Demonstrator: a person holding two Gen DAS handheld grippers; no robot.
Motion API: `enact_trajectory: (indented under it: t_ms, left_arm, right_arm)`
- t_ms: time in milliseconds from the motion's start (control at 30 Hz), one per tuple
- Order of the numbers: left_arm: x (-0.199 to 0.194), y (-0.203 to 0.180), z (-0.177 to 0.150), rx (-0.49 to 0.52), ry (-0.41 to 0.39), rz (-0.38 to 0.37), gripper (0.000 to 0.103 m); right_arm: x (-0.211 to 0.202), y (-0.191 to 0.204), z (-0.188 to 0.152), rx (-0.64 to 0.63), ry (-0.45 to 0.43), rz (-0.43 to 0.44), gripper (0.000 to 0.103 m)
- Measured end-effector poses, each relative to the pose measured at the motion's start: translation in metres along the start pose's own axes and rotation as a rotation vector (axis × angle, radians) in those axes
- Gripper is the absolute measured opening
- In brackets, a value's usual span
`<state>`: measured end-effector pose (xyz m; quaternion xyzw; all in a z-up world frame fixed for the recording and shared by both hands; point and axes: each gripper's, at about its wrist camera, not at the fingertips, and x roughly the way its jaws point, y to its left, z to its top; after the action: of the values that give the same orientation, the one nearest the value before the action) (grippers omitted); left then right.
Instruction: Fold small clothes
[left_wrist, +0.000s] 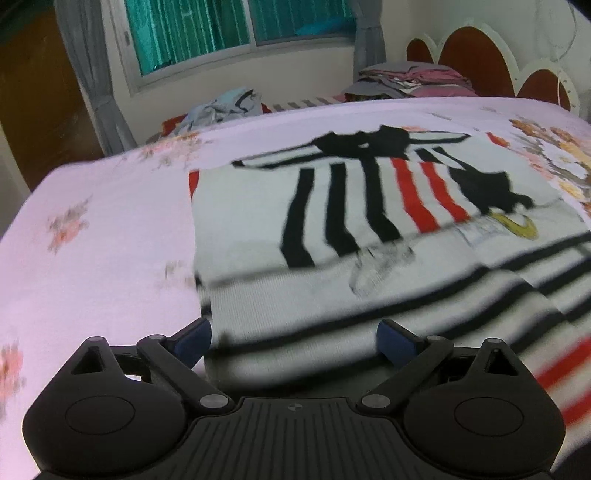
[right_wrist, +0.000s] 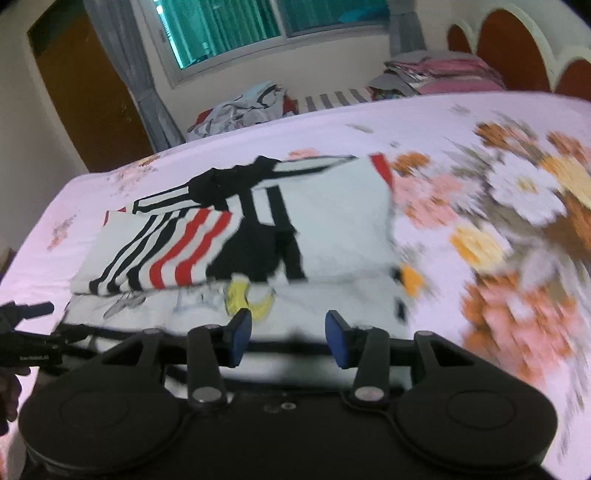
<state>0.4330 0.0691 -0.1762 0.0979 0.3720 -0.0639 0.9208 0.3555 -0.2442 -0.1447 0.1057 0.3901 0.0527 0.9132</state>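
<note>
Two grippers sit low at the near edge of the work, and from here I read both as spread wide with nothing between the blue pads. My left gripper (left_wrist: 293, 341) hangs just over the near hem of the striped shirt (left_wrist: 351, 221), its fingers apart above the ribbed white cloth; whether the pads touch the fabric I cannot tell through the blur. My right gripper (right_wrist: 288, 339) is at the same near hem, jaws parted, with the yellow print of the shirt (right_wrist: 332, 229) just beyond its left pad. The shirt lies flat on the floral bedsheet (right_wrist: 517, 206), white with black and red stripes, its sleeves folded in across the body. On the far side of the bed I see a loose heap of clothes (right_wrist: 240, 107) under the window (right_wrist: 258, 26) and a neater stack of folded clothes (right_wrist: 443, 74) by the headboard (right_wrist: 517, 48).
</note>
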Motion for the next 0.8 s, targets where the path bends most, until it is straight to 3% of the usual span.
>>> enact_trajectory:
  t_ms: [200, 267, 400, 633, 800]
  left_arm:
    - [-0.054, 0.003, -0.06, -0.13, 0.022, -0.014, 0.095]
    - [-0.073, 0.004, -0.08, -0.169, 0.022, -0.012, 0.086]
    - [-0.101, 0.009, -0.114, -0.265, 0.036, -0.04, 0.08]
    - [-0.119, 0.031, -0.156, -0.499, 0.054, -0.184, 0.055]
    - [-0.106, 0.037, -0.16, -0.601, 0.063, -0.285, 0.054]
  right_arm:
    - [-0.053, -0.03, -0.053, 0.067, 0.016, 0.024, 0.043]
    - [-0.066, -0.036, -0.07, 0.09, 0.026, 0.038, 0.043]
    - [-0.087, -0.045, -0.103, 0.133, 0.048, 0.086, 0.043]
    - [-0.092, -0.054, -0.146, 0.247, 0.112, 0.167, 0.044]
    - [-0.088, -0.054, -0.153, 0.325, 0.121, 0.248, 0.044]
